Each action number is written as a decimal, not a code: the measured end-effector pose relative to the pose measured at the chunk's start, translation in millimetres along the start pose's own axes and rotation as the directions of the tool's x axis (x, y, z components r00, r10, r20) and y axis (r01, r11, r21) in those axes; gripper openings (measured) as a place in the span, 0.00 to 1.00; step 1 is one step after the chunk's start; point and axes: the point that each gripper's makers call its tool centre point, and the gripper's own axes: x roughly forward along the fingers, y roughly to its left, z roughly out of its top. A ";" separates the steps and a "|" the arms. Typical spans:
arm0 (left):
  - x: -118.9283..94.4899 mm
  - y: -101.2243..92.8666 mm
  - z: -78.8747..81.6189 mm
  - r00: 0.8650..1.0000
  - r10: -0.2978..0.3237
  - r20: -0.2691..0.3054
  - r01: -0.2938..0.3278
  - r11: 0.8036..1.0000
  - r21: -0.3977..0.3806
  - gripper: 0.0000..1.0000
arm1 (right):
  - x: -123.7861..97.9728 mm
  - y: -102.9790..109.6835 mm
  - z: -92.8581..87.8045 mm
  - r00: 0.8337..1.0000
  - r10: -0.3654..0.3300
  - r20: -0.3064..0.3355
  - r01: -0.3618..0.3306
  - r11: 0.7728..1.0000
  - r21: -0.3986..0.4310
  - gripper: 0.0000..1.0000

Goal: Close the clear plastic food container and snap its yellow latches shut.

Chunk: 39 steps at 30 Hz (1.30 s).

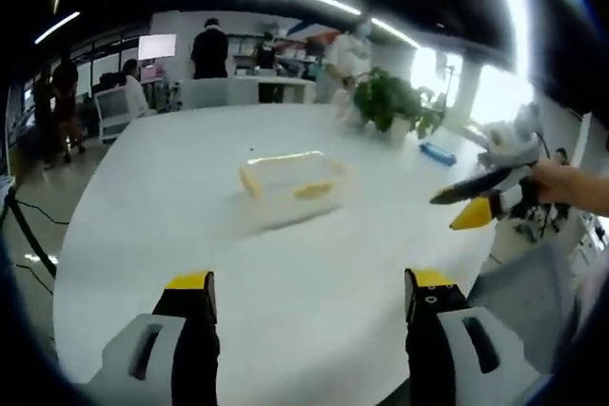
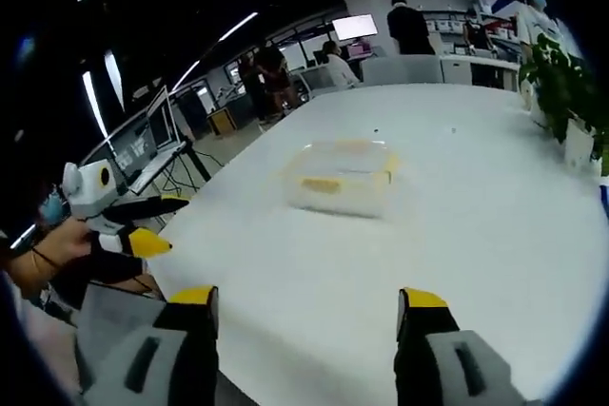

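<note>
Grippers, left [image 1: 309, 292] and right [image 2: 306, 309], gape empty; we approach the container [image 1: 287, 184] squarely, pressing its lid evenly.

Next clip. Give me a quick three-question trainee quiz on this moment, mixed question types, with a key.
1. True or false: the left tongs are clamped on the food container.
2. Multiple choice: what stands on the white table beyond the container, in the left gripper view? A) a potted plant B) a kettle C) a stack of books
3. Fill in: in the right gripper view, the right tongs are ____, with bare table between the tips.

Key:
1. False; they are open and short of the container, touching nothing.
2. A, the potted plant.
3. Open.
</note>
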 end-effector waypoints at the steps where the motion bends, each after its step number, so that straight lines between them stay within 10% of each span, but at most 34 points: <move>1: -1.1 -0.7 -0.4 1.000 0.001 0.004 -0.001 1.000 0.000 0.80 | -1.2 0.6 -1.2 1.000 -0.002 0.000 0.002 1.000 -0.003 0.77; 39: -3.2 -9.6 -4.7 1.000 0.013 0.024 -0.012 0.999 -0.043 0.80 | -19.9 1.5 -37.7 1.000 -0.018 -0.019 0.020 0.998 0.061 0.76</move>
